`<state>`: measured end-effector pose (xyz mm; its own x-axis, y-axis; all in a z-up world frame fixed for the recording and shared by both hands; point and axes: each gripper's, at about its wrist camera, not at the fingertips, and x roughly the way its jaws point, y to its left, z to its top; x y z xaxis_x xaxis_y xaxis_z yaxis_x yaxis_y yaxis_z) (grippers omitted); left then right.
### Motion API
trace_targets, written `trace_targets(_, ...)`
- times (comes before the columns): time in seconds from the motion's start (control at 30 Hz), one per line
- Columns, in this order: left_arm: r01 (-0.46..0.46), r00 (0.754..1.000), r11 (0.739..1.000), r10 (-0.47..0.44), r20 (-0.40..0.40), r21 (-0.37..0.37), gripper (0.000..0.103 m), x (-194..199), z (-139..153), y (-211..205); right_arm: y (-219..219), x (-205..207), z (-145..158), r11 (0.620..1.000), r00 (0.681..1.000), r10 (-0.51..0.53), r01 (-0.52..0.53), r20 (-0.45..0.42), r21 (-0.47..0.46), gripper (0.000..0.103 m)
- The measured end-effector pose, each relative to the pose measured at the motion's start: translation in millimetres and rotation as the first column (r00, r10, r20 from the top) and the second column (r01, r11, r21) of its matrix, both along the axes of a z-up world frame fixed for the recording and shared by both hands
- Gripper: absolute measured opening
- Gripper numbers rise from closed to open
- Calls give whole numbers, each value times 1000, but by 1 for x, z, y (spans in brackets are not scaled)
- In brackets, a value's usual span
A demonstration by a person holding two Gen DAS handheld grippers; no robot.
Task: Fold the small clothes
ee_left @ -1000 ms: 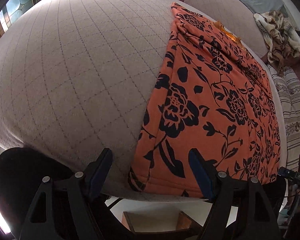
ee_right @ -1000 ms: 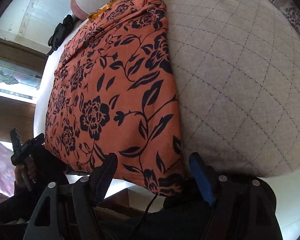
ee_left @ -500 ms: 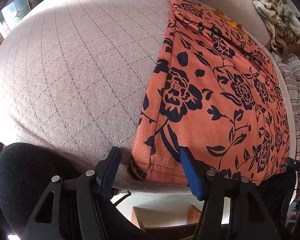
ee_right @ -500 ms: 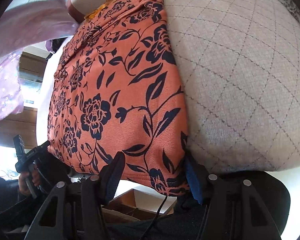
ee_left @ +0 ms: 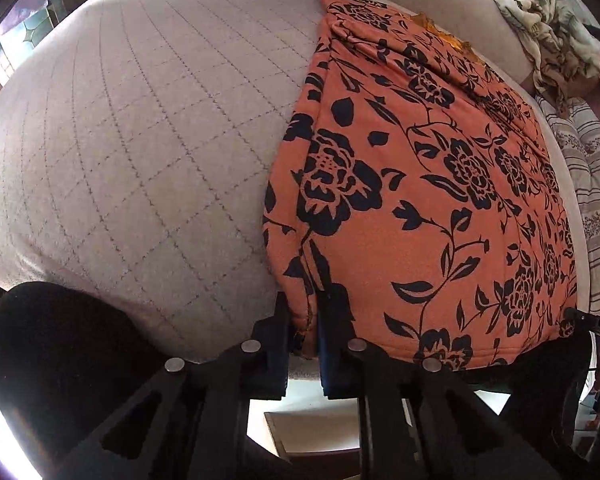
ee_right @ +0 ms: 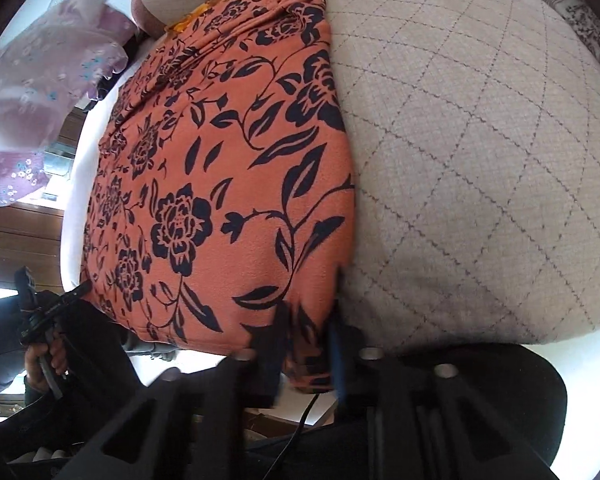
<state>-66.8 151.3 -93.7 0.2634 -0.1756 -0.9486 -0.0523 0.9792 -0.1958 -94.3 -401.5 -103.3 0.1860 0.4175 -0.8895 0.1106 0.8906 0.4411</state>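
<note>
An orange garment with a black flower print point(ee_left: 420, 200) lies flat on a quilted beige bed cover point(ee_left: 140, 140), its near hem at the bed's edge. My left gripper point(ee_left: 303, 312) is shut on the hem's left corner, and the cloth bunches between its blue pads. In the right wrist view the same garment point(ee_right: 228, 168) stretches away to the upper left. The jaws of my right gripper point(ee_right: 310, 316) are closing, with the hem's right corner pinched between them.
A crumpled patterned cloth point(ee_left: 556, 32) and a striped pillow point(ee_left: 596, 184) lie beyond the garment's right side. A purple flowered fabric point(ee_right: 40, 80) hangs blurred at the far left of the bed. Bare bed cover point(ee_right: 480, 160) spreads to the right. A hand point(ee_right: 44, 360) grips the other tool.
Both grippers went from wide open to closed on the garment's near corners. The purple fabric came into the right wrist view.
</note>
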Motion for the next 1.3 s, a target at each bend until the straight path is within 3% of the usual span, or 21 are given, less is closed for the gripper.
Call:
trace_targets(0.2,-6,997,998,10,72,-56,11,2,25,3,-6,-2,17,994,998,-42,38,43,98,14)
trace_targets(0.3,-21,999,997,24,31,-77,12,8,11,7,-10,-2,21,989,997,-39,30,62,144,17)
trace_targets(0.4,-16,1000,999,16,10,-52,16,9,0,5,-11,2,5,985,998,-61,57,19,165,19)
trace_targets(0.47,-11,1000,998,12,15,-68,26,9,2,3,-8,3,-2,989,998,-68,69,-13,134,56)
trace_targets(0.57,16,1000,999,-15,21,-34,24,10,3,-3,-1,5,-1,992,999,-50,50,-3,117,61)
trace_targets(0.6,25,999,1000,-25,24,-18,15,11,3,-5,1,6,-1,994,999,-40,39,1,104,60)
trace_targets(0.63,34,999,999,-34,26,-22,10,13,3,-9,2,7,-3,995,999,-34,34,-2,95,46)
trace_targets(0.67,36,999,999,-36,30,-30,9,14,5,-11,2,7,-4,997,999,-32,32,-8,76,10)
trace_targets(0.77,53,997,997,-50,64,-50,9,15,20,-11,-2,5,-4,994,999,-51,52,-11,100,8)
trace_targets(0.87,51,989,991,-34,143,-120,9,17,47,-6,-11,4,17,977,993,-106,94,52,190,8)
trace_targets(0.93,56,982,991,-32,189,-123,9,23,59,-5,-17,6,34,963,985,-137,109,101,245,8)
trace_targets(1.03,48,991,992,-32,130,-114,9,35,45,-8,-19,13,37,956,982,-149,112,120,271,8)
trace_targets(1.13,32,998,995,-27,60,-95,9,35,30,-9,-17,21,10,951,987,-156,139,41,275,8)
trace_targets(1.3,61,986,987,-36,161,-148,9,56,67,-1,-21,32,19,927,978,-190,151,81,344,8)
